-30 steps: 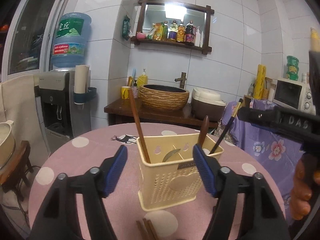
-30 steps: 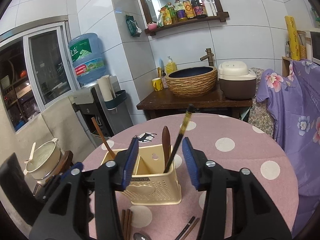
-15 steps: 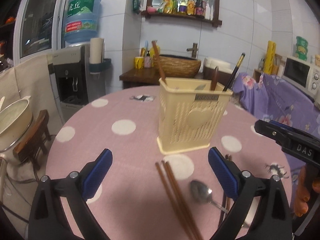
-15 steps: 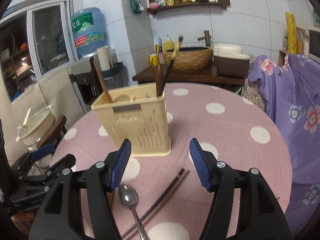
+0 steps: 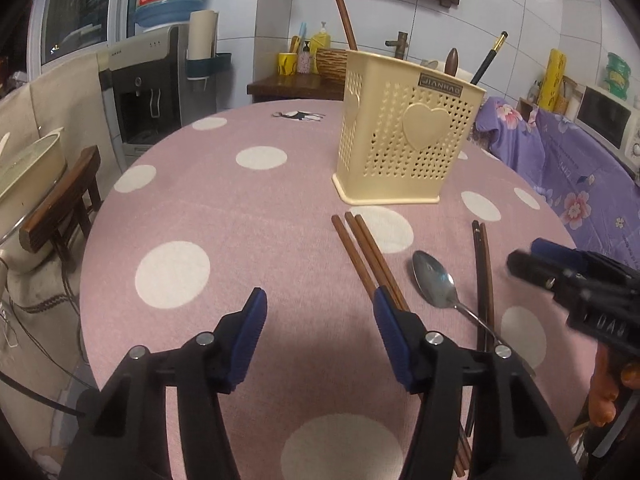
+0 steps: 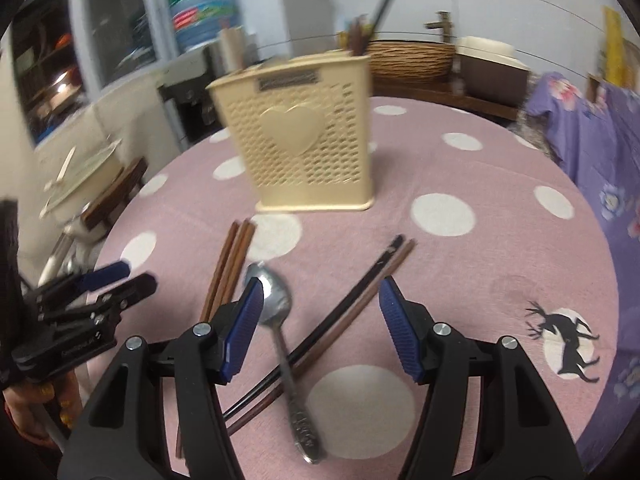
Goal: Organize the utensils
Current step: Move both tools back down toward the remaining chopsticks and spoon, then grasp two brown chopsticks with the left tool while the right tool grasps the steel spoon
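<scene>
A: Spoon (image 6: 269, 295), on counter (image 6: 480, 184), between right claw (image 6: 320, 308) jaws, gaping, untouched. Left claw (image 5: 320, 312) closing, empty.
B: Steel: stiff, light, slippery. Take the handle.

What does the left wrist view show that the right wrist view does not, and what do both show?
Left wrist only: the microwave and yellow cup.
Right wrist only: the black deer print on the tablecloth near the gripper.
Both: the cream utensil holder, the spoon, the brown chopsticks, the dark chopstick pair, and nothing between the closing left gripper or open right gripper.
</scene>
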The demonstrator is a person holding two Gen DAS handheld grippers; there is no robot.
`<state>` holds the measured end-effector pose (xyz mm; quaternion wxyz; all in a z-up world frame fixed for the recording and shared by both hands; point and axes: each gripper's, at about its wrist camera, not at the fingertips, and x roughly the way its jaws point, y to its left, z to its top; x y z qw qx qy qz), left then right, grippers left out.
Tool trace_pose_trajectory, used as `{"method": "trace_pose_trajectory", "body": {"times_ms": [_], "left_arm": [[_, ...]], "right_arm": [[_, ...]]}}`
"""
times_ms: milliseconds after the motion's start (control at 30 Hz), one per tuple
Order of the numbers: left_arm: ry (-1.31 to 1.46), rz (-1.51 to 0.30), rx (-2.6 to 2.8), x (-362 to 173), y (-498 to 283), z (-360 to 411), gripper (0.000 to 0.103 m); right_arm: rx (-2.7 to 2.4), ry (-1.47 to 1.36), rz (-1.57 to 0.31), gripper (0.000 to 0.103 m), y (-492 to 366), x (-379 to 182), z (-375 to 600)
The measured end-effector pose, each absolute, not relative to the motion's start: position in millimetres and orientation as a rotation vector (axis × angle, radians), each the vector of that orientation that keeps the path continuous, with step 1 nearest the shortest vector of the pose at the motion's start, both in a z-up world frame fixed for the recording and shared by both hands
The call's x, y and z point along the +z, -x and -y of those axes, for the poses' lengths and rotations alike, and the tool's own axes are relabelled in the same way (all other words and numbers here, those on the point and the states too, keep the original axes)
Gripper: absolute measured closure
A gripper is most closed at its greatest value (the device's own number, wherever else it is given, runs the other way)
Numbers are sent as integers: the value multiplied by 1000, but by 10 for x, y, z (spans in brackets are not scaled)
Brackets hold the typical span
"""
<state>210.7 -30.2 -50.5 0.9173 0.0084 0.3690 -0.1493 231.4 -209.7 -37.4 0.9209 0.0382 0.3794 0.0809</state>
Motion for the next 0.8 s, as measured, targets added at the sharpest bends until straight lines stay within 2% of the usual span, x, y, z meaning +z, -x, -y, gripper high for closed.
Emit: {"method": "trace_pose_trajectory", "body": {"times_ms": [433,667,800], "left_arm": [[-14,-787,-294,-561,-2106,235,48],[-19,-795,-296,-568,-2106,239,48],[-21,-796,-298,-569,-2107,252,48]], "right_arm": [[361,92,-977,42,-2762,-746,1760],[354,107,-991,44,-2890,-776,1738],[347,153,-981,49,-2928,-778,1650]]}}
